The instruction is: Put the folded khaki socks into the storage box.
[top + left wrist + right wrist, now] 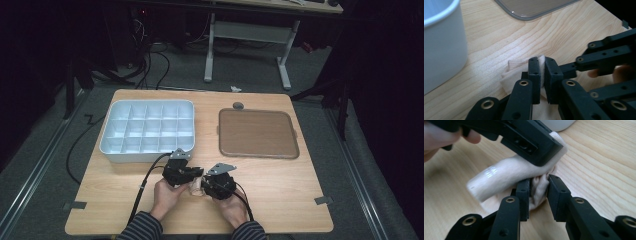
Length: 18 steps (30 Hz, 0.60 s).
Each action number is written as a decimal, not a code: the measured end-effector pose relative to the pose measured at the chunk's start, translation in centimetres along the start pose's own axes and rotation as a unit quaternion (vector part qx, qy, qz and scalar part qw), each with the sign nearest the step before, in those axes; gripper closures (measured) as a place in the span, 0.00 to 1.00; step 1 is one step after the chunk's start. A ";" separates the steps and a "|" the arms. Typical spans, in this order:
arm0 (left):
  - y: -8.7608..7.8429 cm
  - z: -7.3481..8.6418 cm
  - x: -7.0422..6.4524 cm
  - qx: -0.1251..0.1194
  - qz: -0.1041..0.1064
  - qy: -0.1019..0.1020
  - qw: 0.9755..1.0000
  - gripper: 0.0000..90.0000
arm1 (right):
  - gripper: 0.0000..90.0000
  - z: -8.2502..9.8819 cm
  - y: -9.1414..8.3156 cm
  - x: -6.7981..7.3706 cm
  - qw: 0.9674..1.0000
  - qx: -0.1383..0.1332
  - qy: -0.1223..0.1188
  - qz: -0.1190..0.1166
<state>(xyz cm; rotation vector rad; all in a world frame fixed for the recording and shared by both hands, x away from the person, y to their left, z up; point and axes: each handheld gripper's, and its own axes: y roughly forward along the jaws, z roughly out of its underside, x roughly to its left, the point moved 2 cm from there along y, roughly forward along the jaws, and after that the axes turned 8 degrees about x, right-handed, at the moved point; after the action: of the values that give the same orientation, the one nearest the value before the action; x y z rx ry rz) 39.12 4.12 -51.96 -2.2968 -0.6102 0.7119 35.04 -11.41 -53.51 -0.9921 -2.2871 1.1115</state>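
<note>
A beige cloth point(196, 186), rolled and bunched like a sock, lies on the wooden table near its front edge, between my two grippers. In the left gripper view my left gripper point(542, 67) is shut on a fold of the cloth point(515, 67), pinched thin between the pads. In the right gripper view my right gripper point(539, 182) stands open around a bunched end of the cloth point(506, 173), which sits loosely in the gap; the left gripper's jaw lies across the top of the roll. From above, the left gripper point(197, 175) and right gripper point(204, 187) almost touch.
A white tray point(107, 145) with several compartments stands at the back left, its wall point(441, 45) close to my left gripper. A brown flat tray point(258, 132) lies at the back right. Striped sleeves enter from the table's front edge.
</note>
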 end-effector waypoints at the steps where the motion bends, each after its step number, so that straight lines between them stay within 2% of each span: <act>1: 0.1 0.0 0.0 0.000 -0.001 0.000 1.000 0.94 | 0.79 0.2 -0.2 0.0 1.000 -0.002 0.001 0.000; 5: 0.4 0.1 -0.1 0.002 -0.002 0.003 1.000 0.94 | 0.79 0.9 -1.5 0.2 1.000 -0.014 0.006 -0.004; 11: 0.7 0.1 -0.1 0.004 -0.006 0.006 1.000 0.94 | 0.79 1.5 -3.6 1.2 0.999 -0.036 -0.003 -0.011; 14: 0.7 0.2 -0.1 0.007 -0.008 0.011 1.000 0.94 | 0.79 1.3 -4.0 1.7 0.999 -0.044 -0.011 -0.018; 18: 0.7 0.2 -0.2 0.008 -0.010 0.012 1.000 0.94 | 0.77 0.8 -3.8 2.4 0.999 -0.041 -0.017 -0.020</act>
<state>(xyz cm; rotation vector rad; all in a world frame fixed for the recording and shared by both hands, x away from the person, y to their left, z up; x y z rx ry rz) 39.00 3.65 -52.53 -2.2779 -0.6135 0.6772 31.36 -11.69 -50.82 -0.9592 -2.3870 1.0336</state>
